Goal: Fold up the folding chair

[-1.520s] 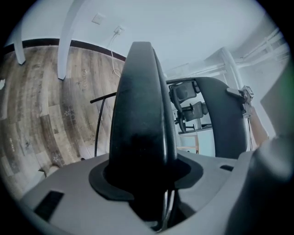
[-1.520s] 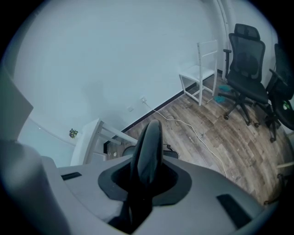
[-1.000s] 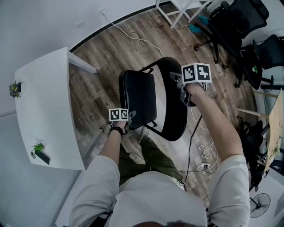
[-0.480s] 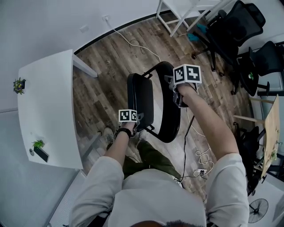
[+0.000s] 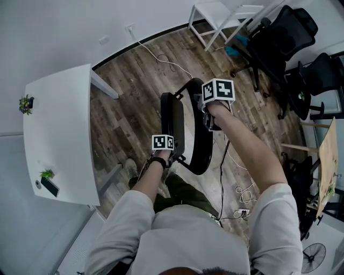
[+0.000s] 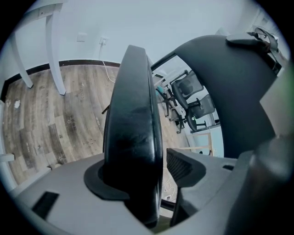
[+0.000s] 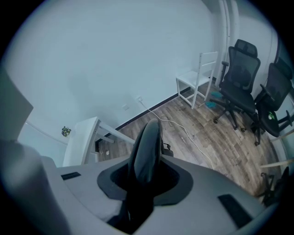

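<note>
At the near edge of the folding chair (image 5: 200,150), the left tongs (image 6: 146,176) have just been opening, the seat (image 6: 133,119) loose between them. Beyond, the right tongs (image 7: 143,183) clamp the backrest (image 7: 148,142). Upright on the floor (image 5: 134,107) and held only there, the seat could drop open.

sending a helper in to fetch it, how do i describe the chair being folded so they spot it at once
Start at the white table by the wall; on the wood floor right of it, mid-room, stands the folding chair. It is black and slim, seat and back swung almost flat together, unlike the bulky black office chairs and the white chair in the far corner.
</note>
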